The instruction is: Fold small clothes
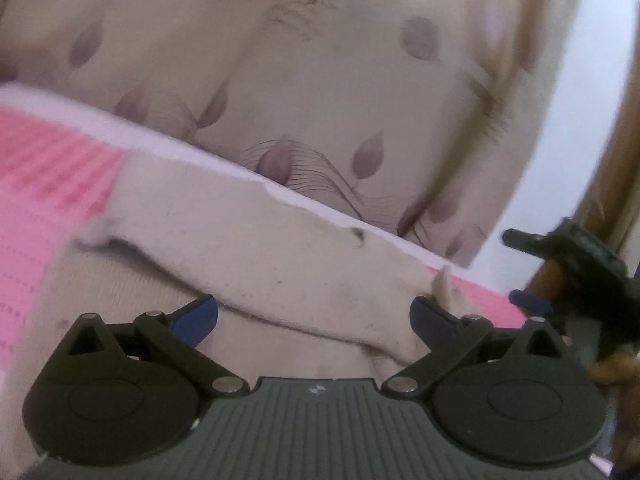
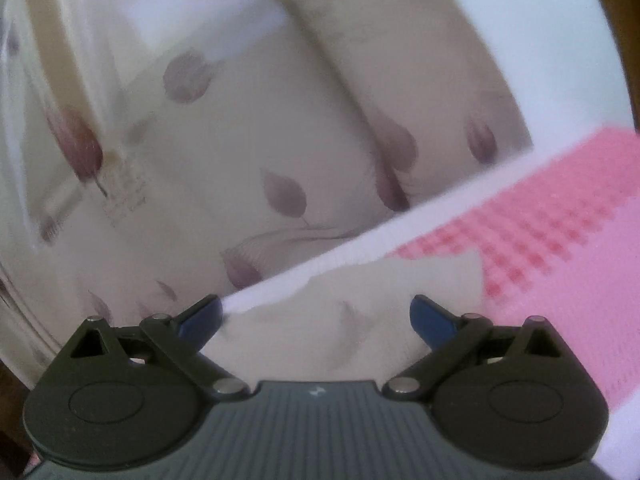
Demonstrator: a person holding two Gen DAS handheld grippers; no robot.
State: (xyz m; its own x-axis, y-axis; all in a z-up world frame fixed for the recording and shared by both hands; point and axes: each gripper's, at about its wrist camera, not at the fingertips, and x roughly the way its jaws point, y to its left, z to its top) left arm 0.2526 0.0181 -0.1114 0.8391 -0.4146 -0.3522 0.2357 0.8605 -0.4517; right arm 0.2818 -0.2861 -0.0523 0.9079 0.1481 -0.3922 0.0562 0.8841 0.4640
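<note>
Both grippers stood spread and empty over the pink mat (image 1: 44, 184): the left gripper (image 1: 314, 318) hung directly over the cream garment (image 1: 256, 236), whose long axis ran left-to-right across its fingers, while the right gripper (image 2: 316, 320) faced only its far-edge corner.

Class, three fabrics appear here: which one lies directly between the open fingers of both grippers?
The plain cream garment, lying on the pink checked bed cover. The leaf-printed beige curtain hangs behind, beyond the bed's edge.
</note>
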